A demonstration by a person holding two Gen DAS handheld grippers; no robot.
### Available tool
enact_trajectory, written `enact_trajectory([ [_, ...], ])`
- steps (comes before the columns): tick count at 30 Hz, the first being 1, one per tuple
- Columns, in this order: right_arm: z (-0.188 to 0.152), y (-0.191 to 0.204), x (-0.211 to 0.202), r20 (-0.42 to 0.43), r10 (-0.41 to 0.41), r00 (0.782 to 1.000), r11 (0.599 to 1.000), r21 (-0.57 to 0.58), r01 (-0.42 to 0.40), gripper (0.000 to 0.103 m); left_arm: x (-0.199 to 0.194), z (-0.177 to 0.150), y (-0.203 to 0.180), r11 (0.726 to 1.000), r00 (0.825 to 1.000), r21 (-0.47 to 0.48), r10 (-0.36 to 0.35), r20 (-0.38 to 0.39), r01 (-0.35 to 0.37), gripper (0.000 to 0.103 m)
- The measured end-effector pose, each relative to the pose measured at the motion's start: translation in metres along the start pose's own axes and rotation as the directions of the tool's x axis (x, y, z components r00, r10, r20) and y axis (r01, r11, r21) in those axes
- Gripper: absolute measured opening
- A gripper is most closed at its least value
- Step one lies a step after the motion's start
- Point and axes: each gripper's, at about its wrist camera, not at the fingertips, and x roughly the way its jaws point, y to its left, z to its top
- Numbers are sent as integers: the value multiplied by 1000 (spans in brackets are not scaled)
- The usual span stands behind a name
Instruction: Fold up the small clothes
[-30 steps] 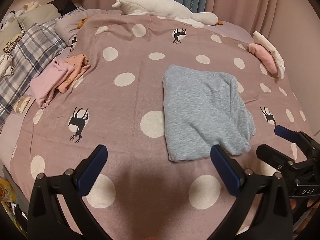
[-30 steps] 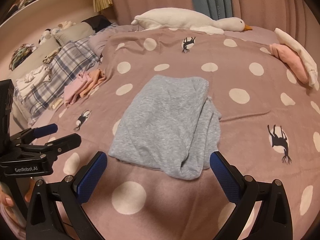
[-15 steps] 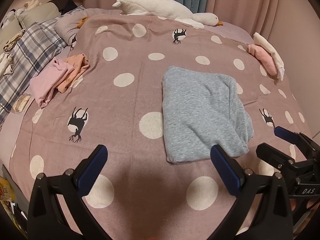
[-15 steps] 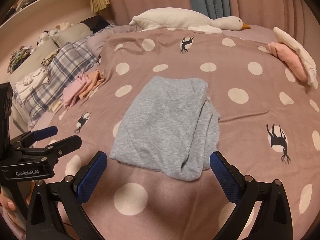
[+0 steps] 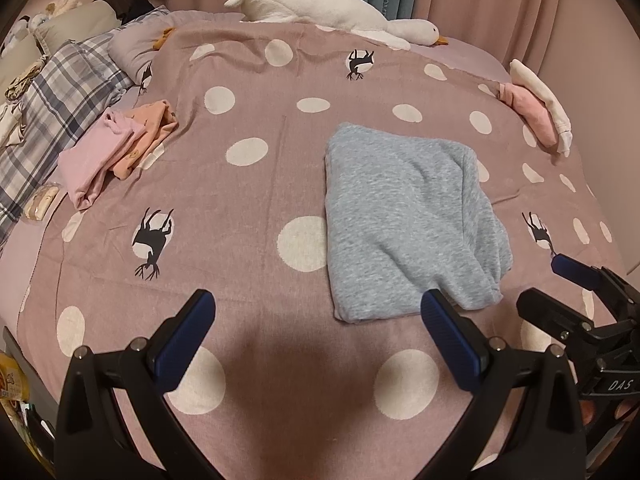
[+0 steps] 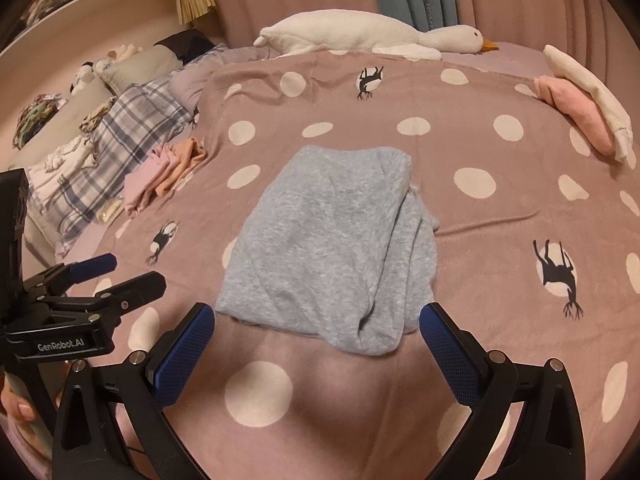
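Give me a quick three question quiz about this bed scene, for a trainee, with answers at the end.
1. True or false: the left gripper is shut on the grey garment.
2. Which plush toy lies at the far edge of the bed? A) goose B) bear C) rabbit
3. Fill in: the pink and orange clothes lie to the ____ of the grey garment.

Key: 1. False; both the left and the right gripper have open jaws, empty. 2. A, the white goose. 3. Left.
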Motion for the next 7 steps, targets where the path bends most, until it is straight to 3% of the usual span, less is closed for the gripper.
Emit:
enact_trajectory([
  [7,0,-1,0,0,4,1000,1000,2,-4,101,0,-1,-2,1000,1000,8,4,-5,-4,103],
])
